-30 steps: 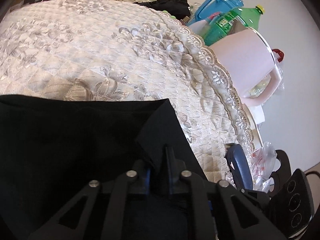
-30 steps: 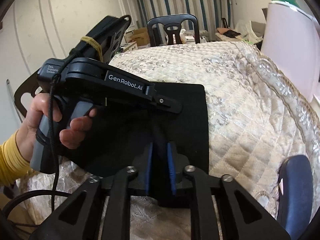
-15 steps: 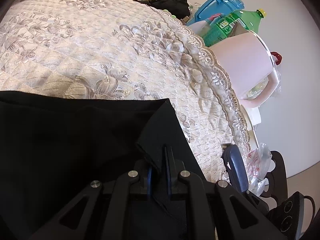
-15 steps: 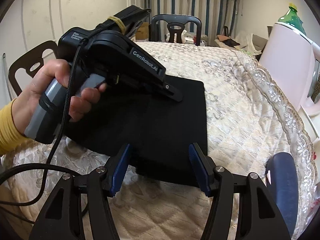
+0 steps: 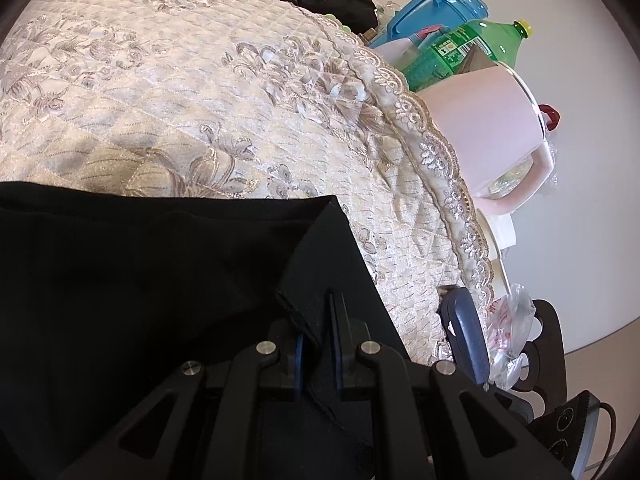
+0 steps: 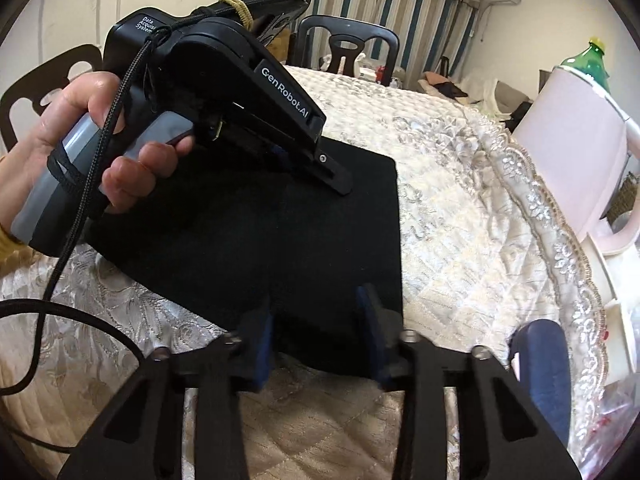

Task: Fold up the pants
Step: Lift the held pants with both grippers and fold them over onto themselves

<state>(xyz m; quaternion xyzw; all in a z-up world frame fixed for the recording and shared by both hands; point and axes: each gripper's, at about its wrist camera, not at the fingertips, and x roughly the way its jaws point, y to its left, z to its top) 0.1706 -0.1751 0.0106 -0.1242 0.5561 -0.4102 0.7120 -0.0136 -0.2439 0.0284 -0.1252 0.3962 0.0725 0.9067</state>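
Soft, light, limp black cloth pants [image 6: 256, 248], folded flat on the quilted cream table [image 6: 460, 216]; best pinched at a hem corner. Left tongs [image 5: 318, 344] clamped on a raised fold. Right tongs [image 6: 316, 332] closing astride the near edge, not pressing yet. Open quilt rightward (pink plastic pitcher [image 6: 576, 148] past the lace rim).

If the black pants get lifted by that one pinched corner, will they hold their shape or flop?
Likely flop: the black pants lie limp and flat on the quilted tablecloth, and the corner pinched in the left gripper already bends over. They look thin, so probably light. The folded layers may slide apart.
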